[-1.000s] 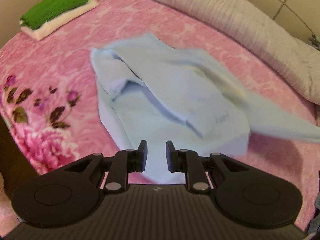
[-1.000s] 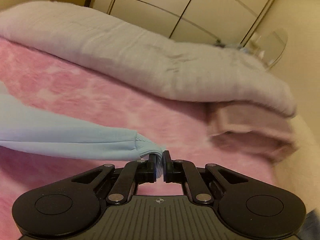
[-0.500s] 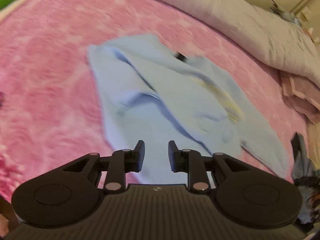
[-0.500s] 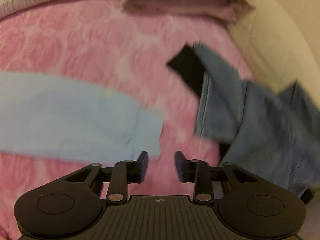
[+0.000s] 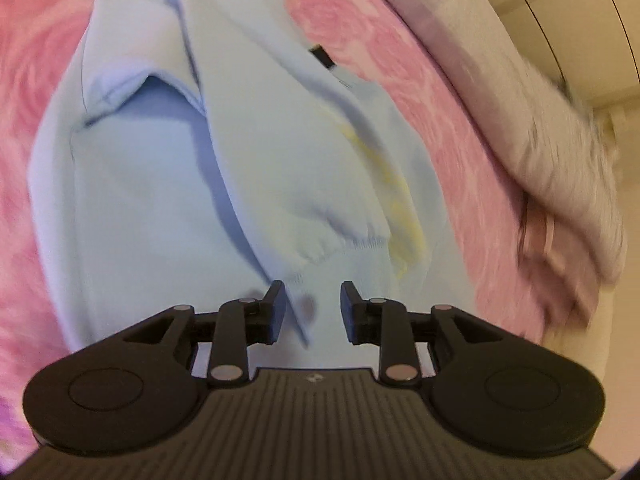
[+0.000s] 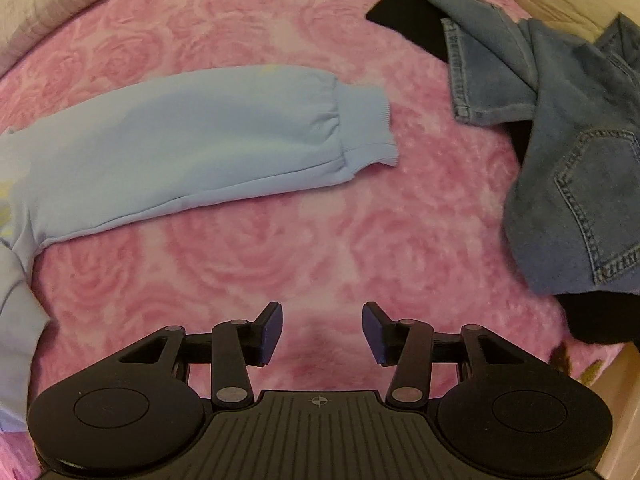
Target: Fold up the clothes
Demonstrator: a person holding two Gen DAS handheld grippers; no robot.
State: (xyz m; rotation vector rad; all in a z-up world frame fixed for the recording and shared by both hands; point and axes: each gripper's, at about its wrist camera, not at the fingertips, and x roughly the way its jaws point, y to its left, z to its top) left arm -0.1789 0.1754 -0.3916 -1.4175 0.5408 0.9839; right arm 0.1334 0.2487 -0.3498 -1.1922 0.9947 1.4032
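Note:
A light blue sweatshirt (image 5: 168, 184) lies on the pink rose-patterned bedspread (image 5: 452, 148), one sleeve folded across its body. My left gripper (image 5: 312, 300) is open and empty, low over the sweatshirt, with that sleeve's cuff (image 5: 336, 248) just ahead of its fingertips. In the right wrist view the other sleeve (image 6: 192, 144) lies stretched out flat on the bedspread (image 6: 320, 248), its cuff (image 6: 368, 128) pointing right. My right gripper (image 6: 322, 320) is open and empty above bare bedspread, nearer than that sleeve.
Blue jeans (image 6: 576, 160) lie crumpled over a black garment (image 6: 408, 20) at the right. A grey rolled duvet (image 5: 552, 128) runs along the far side of the bed, with pink folded bedding (image 5: 560, 272) beside it.
My right gripper has let go of the sleeve cuff, opened and pulled back; the sleeve now lies flat. My left gripper has moved closer over the sweatshirt and swung right.

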